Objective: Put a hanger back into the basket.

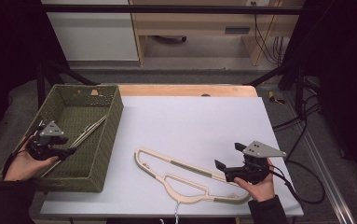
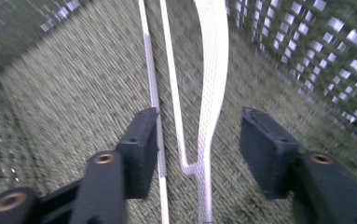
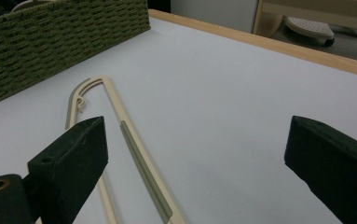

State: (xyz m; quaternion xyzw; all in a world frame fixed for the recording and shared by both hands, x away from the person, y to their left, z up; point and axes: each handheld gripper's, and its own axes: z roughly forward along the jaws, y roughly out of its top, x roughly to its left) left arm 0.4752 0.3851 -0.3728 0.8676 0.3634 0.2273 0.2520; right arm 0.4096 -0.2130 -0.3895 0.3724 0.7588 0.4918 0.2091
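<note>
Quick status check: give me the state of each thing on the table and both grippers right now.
Basket: upright on the table's left edge, holding a white hanger.
White hanger: flat on the basket floor, between open jaws, ungripped.
Beige hanger: flat on the table, ungripped.
Left gripper: open, inside the basket.
Right gripper: open, at the beige hanger.

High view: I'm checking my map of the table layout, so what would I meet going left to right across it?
Left gripper → green woven basket → cream hanger lying flat on the white table → right gripper.
</note>
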